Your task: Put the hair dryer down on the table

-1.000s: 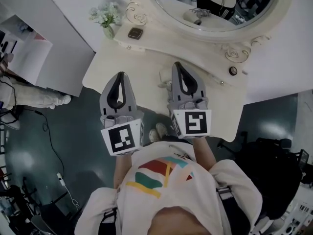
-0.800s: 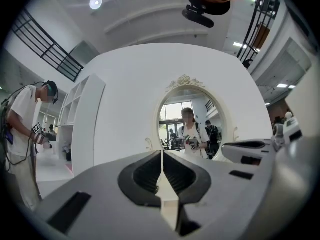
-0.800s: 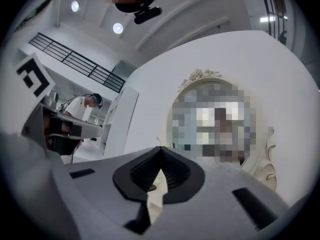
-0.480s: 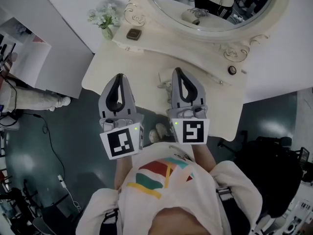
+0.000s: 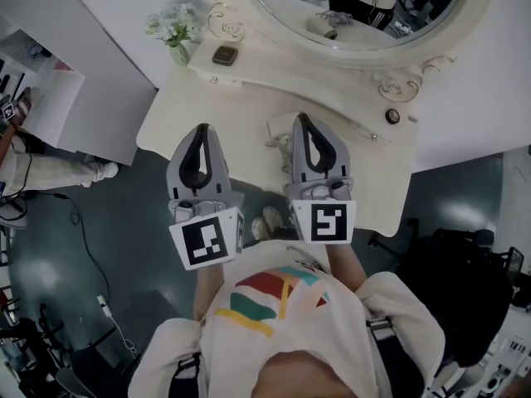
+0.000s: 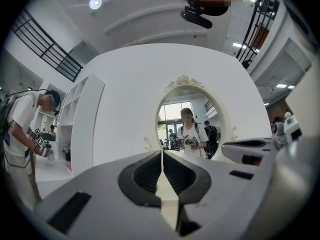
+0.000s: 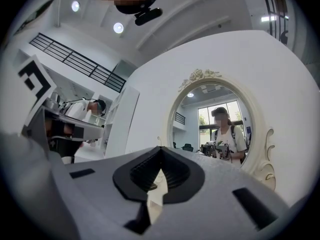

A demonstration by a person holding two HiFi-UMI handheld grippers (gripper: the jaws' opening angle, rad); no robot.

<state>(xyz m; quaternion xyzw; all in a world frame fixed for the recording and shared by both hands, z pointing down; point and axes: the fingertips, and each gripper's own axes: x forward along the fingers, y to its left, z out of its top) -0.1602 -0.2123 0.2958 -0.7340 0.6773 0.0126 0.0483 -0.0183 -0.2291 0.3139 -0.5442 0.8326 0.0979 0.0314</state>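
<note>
Where the tabletop starts at the left, flower vase: upright at the back corner, well apart from both grippers.
Small dark object: flat on the raised back ledge, just right of the vase; too small to identify.
Left gripper: held level over the near part of the tabletop. It is clenched, and its own view shows the jaws edge to edge with nothing between them.
Hair dryer: the white shape lying on the tabletop just left of the right gripper's tip looks like it, though that gripper hides part of it. Neither gripper holds it.
Right gripper: beside the left one and a little further in over the tabletop. It is clenched on nothing, and its own view shows the jaws meeting along their length.
Mirror: an oval at the back, reflecting a pale body where the hair dryer would lie.
Round knob: at the right end of the back ledge, well apart from the grippers.
Step in hand: the set-down looks complete, so what remains is probably to clear away.
Doing it well: draw the right gripper straight back toward the body rather than sideways, so its tip does not brush the hair dryer. Keep both grippers level and closed. Check that the hair dryer lies steady and away from the tabletop's edge.
</note>
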